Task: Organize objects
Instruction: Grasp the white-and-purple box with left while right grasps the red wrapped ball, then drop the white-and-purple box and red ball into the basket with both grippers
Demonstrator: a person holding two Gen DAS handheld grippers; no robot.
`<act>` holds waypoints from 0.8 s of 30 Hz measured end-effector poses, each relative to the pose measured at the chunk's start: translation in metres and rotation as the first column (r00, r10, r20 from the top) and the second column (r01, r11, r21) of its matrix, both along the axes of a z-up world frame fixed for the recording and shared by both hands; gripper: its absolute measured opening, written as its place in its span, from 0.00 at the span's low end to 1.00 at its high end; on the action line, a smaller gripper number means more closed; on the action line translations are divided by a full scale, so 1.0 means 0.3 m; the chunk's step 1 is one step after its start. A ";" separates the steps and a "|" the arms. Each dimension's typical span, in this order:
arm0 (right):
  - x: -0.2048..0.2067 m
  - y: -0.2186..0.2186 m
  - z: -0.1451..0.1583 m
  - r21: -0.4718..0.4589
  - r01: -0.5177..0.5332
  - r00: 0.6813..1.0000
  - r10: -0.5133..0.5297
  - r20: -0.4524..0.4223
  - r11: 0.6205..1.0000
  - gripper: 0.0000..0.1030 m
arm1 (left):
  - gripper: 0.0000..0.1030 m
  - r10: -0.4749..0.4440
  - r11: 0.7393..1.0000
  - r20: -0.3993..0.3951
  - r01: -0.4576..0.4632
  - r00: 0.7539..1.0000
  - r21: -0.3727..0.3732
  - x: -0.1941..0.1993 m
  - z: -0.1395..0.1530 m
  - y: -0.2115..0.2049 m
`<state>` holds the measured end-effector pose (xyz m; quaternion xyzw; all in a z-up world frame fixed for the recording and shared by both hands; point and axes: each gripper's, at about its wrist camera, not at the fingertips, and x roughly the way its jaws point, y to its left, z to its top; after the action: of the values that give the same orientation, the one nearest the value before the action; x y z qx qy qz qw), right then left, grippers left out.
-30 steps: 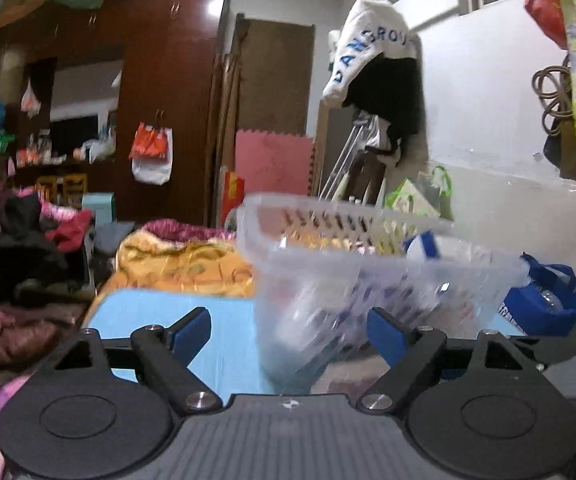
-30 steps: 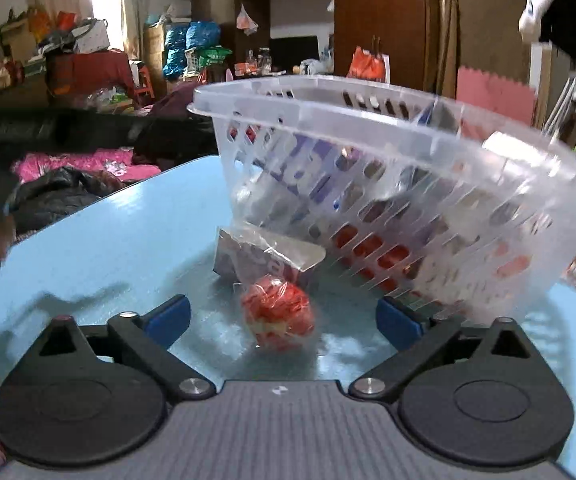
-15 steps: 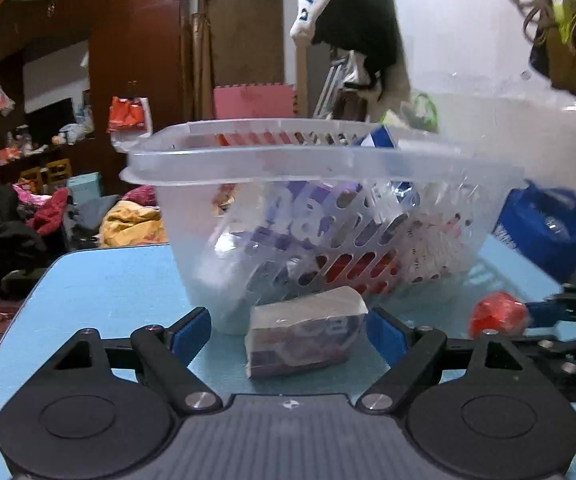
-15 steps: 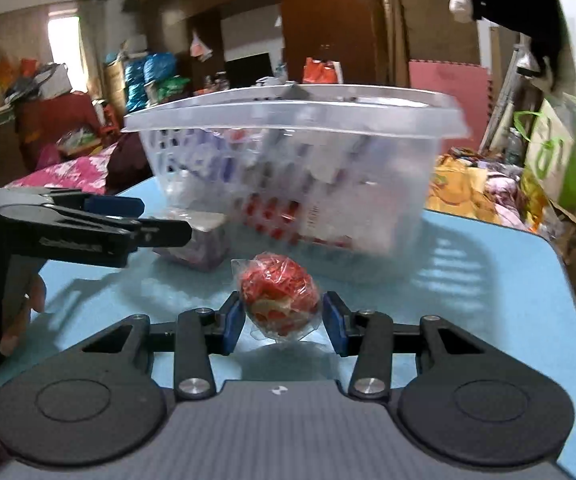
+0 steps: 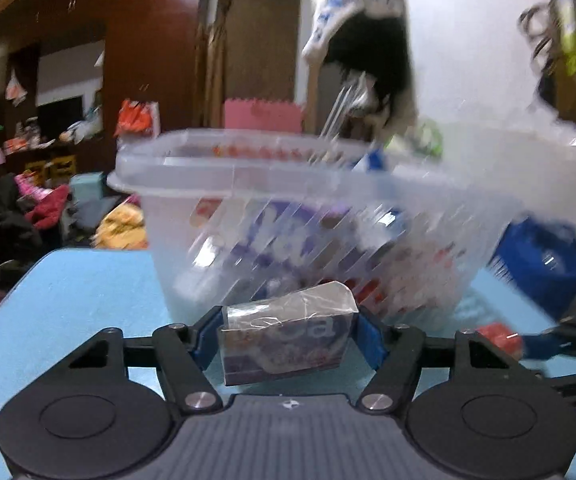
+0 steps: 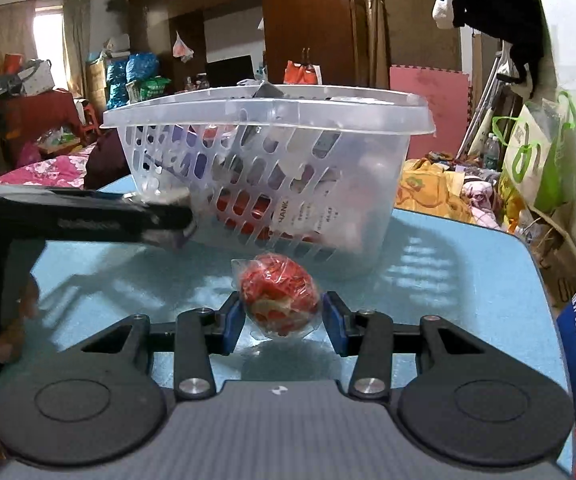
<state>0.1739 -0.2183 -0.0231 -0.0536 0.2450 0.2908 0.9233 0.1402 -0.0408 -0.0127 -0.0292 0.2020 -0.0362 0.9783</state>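
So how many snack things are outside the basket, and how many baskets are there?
Red wrapped snack ball: 1
Purple wrapped snack pack: 1
Clear plastic basket: 1
Total: 3

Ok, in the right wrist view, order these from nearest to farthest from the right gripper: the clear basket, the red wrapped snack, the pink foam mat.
1. Red wrapped snack: between the right gripper pads.
2. Clear basket: just behind the snack, on the blue table.
3. Pink foam mat: far back, right of centre, against the wall.
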 end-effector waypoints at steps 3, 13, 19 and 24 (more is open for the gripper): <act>-0.001 -0.011 0.002 0.018 -0.006 1.000 0.006 0.007 1.000 0.45 | 0.69 -0.037 0.999 0.076 0.035 0.996 0.023 -0.041 0.009 -0.025; -0.053 -0.069 0.031 0.120 0.034 0.992 -0.048 0.119 0.992 0.45 | 0.69 -0.147 0.989 0.160 0.146 0.976 0.016 -0.090 0.017 -0.054; -0.128 -0.104 0.250 0.233 -0.040 0.968 -0.020 0.250 0.972 0.45 | 0.69 -0.144 0.990 0.330 0.137 0.933 0.046 -0.189 0.231 -0.065; 0.056 0.023 0.475 0.162 -0.016 0.965 -0.028 0.262 0.987 0.45 | 0.69 -0.038 0.999 0.276 0.034 0.960 0.019 -0.007 0.418 -0.009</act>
<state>0.1906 -0.2112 0.1196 -0.0154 0.0959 0.2972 0.9499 0.1380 -0.0436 0.1127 -0.0133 0.0643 -0.0562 0.9963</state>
